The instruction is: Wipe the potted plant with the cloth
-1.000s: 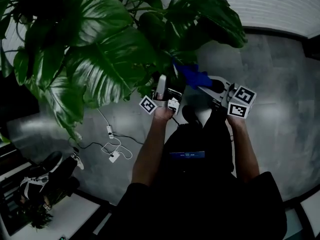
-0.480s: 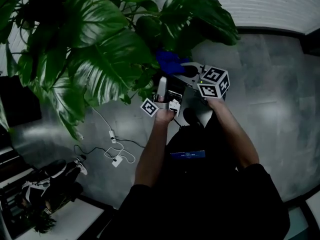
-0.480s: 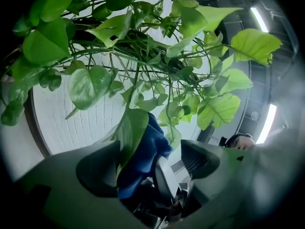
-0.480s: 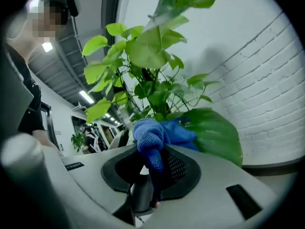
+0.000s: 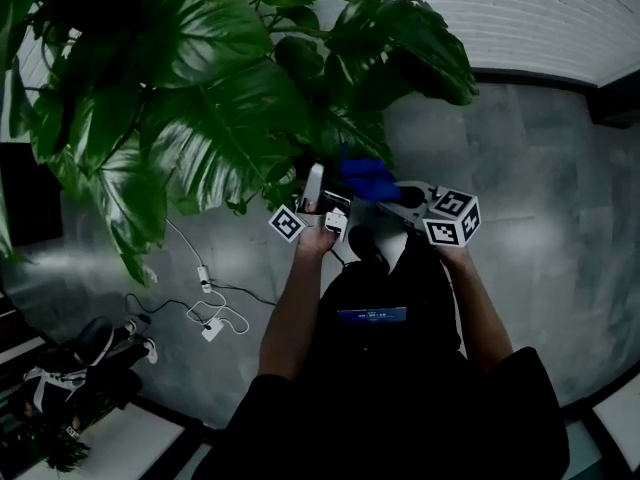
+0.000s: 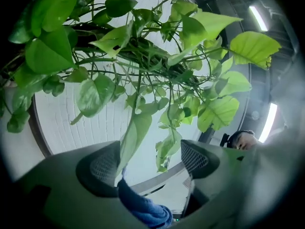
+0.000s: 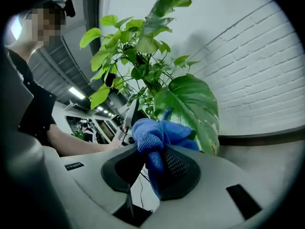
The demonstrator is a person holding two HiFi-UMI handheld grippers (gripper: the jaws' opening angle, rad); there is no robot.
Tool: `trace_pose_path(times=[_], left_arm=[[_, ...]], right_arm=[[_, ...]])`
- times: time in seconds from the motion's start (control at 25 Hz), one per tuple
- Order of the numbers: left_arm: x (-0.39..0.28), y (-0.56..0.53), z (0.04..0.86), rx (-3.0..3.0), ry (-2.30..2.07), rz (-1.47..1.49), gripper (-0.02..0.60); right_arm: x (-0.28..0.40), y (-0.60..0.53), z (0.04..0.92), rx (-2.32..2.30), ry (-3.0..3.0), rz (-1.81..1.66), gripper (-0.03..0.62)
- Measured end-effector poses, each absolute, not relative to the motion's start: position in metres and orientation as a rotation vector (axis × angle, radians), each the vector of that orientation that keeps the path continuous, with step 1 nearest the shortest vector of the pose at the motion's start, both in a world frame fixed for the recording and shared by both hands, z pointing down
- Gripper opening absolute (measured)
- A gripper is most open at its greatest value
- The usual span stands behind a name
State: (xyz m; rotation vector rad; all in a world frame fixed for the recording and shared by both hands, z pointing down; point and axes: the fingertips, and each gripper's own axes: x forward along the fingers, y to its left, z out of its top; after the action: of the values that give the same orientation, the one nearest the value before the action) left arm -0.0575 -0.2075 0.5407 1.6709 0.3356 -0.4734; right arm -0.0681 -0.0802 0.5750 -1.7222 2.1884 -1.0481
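One potted plant [image 5: 230, 98]: broad, glossy, dark green leaves, some split at the edges, on thin, arching stems. Smaller heart-shaped leaves higher up read pale green in the left gripper view.

One cloth [image 5: 365, 176]: blue, nubby terry weave, bunched into a soft wad. It sits at the plant's lower edge, just beneath the nearest big leaves.

Two grippers, both mine, both at that same lower edge of the plant, close together.

My right gripper [image 7: 155, 168]: jaws clamped on the cloth [image 7: 157, 135]. A fold runs down between the dark mesh-textured pads [image 7: 178, 165] and the rest bulges above them. Just behind the wad is one large leaf [image 7: 190, 106], waxy, with pale mottling. I can't tell whether the cloth touches it or only lies in front.

My left gripper [image 6: 152, 161]: jaws wide apart, gripping nothing. One long narrow leaf [image 6: 133, 137] hangs into the gap, close to one pad. The cloth [image 6: 143, 211] shows low between the jaws.

Two marker cubes, one on each gripper: left [image 5: 287, 224], right [image 5: 452, 218], black-and-white squares.

Below the plant is a floor [image 5: 520, 168] of grey, mottled stone. Beside it lies a loose tangle of thin white cords [image 5: 205, 308]. Beyond the plant is a white brick wall [image 5: 540, 18].
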Motion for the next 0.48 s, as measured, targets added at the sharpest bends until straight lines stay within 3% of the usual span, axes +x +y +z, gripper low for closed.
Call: trace_pose_path(times=[0.28,0.48], left_arm=[[-0.063,-0.219,0.568,1.666,0.203,-0.531,0.410],[-0.063,-0.217,0.590,1.681,0.066,-0.583,0.410]], right_arm=[[-0.001,-0.002,0.522,-1.851,1.884,-0.849,0.094],[0.049,-0.029,0.485,-1.851,1.972,-0.666,0.094]])
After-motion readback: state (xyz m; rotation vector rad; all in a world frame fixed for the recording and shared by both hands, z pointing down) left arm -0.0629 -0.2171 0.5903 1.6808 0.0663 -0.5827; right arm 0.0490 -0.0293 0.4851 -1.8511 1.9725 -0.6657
